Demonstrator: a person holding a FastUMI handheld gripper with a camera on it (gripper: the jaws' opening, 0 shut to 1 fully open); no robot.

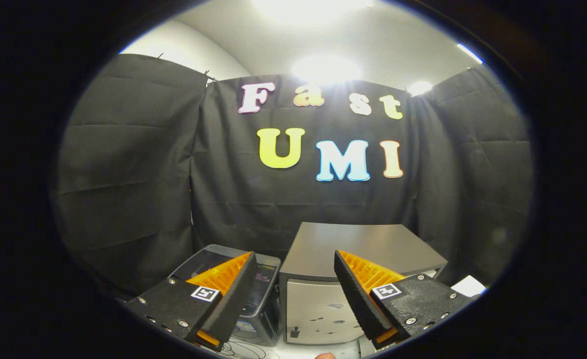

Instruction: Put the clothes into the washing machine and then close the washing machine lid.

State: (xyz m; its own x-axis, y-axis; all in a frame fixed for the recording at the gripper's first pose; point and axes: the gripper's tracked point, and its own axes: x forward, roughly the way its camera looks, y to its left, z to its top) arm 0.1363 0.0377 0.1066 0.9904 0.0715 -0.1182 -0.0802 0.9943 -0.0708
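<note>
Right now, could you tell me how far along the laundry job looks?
Nothing looks done yet. The hand-held gripper is open and holds nothing, with no clothes in sight. Beyond its fingers sit a dark top-loading machine with a glossy lid and, beside it, a grey metal box-shaped cabinet. Whether that lid is shut is hard to tell. Picking up the clothes, loading and closing the lid all remain.
</note>
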